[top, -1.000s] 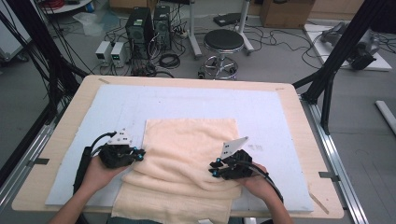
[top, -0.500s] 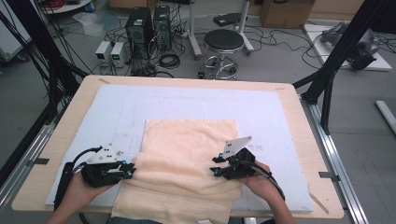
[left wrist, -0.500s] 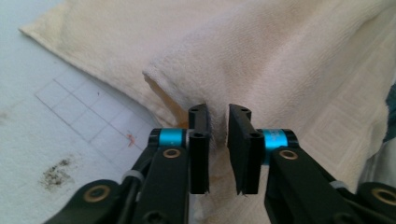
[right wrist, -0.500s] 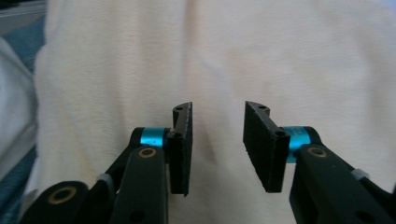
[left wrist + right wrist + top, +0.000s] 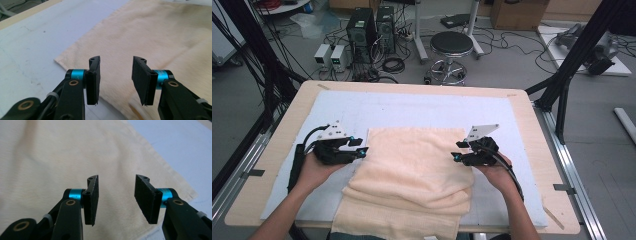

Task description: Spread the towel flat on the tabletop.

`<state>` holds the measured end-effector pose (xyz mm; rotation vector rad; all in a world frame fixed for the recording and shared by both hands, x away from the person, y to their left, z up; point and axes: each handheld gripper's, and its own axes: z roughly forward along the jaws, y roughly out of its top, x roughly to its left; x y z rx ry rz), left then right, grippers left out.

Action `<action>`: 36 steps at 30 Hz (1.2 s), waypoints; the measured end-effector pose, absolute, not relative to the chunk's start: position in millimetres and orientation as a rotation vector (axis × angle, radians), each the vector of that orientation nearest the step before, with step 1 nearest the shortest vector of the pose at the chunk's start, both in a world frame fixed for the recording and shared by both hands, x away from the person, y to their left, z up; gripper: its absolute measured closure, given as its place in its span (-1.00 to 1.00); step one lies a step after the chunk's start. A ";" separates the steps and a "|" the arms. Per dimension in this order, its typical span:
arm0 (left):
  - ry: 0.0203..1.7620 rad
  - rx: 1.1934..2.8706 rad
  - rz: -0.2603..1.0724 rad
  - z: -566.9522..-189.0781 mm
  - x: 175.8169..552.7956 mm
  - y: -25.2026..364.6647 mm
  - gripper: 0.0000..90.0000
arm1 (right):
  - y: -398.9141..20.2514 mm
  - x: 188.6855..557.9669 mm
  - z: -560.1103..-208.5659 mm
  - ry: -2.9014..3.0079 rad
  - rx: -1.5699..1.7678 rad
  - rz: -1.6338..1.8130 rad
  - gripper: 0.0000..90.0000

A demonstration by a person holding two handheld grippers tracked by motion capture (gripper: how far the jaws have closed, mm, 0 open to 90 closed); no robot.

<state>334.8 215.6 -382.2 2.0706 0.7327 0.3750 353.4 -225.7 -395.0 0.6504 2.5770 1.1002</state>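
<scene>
Folded cream towel (image 5: 412,175) lying on the pale mat (image 5: 422,107) of the tabletop (image 5: 272,150), near edge hanging over the front. Left gripper (image 5: 362,150) held level at the towel's left edge, forearm reaching in from the near side; fingers (image 5: 93,80) spread, just been opening, nothing between. Right gripper (image 5: 456,157) mirrored at the towel's right edge, pointing inward; fingers (image 5: 91,200) likewise parted after opening, empty above the cloth.
</scene>
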 end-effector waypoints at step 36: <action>0.827 2.247 0.352 -424.8 366.8 199.6 0.91 | -217.8 383.6 -428.0 2.686 0.738 1.039 0.89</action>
